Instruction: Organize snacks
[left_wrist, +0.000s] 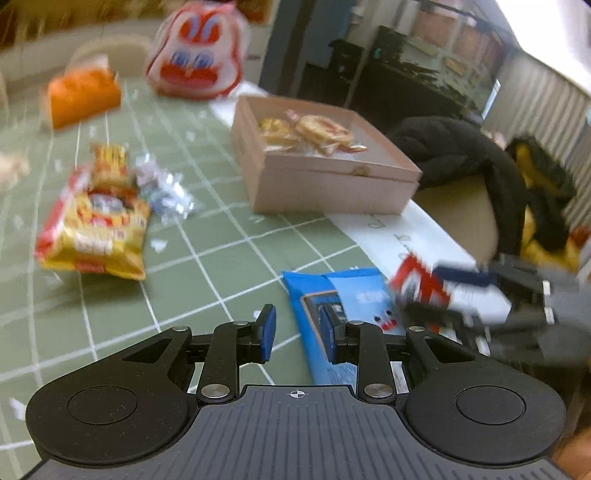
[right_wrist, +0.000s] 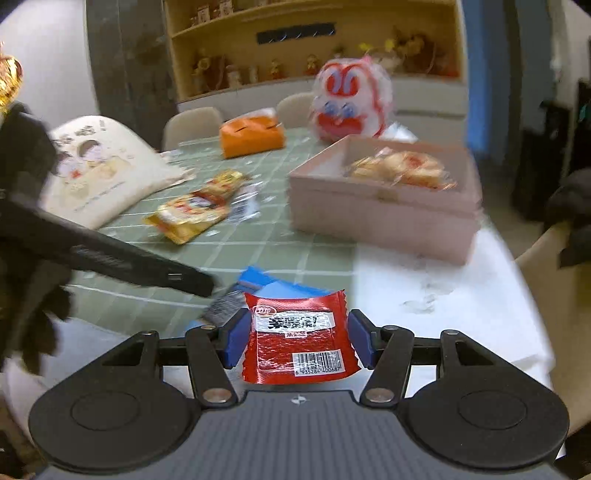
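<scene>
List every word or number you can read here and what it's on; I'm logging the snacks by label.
"6 935284 400687": under the barcode on the red packet, held in the right gripper.
Red packet's white label: Chinese characters, too blurred to read.
Blue packet: print too blurred.
Yellow bag: print too blurred.
Cushion: lettering too small and blurred.
Pink box: no text visible.

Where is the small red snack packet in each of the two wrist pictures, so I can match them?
Left wrist view: the red packet is at the right edge, low, blurred, in the right gripper.
Right wrist view: it is bottom centre, between the blue pads.
Shared landmark: the pink box of biscuits behind it.
</scene>
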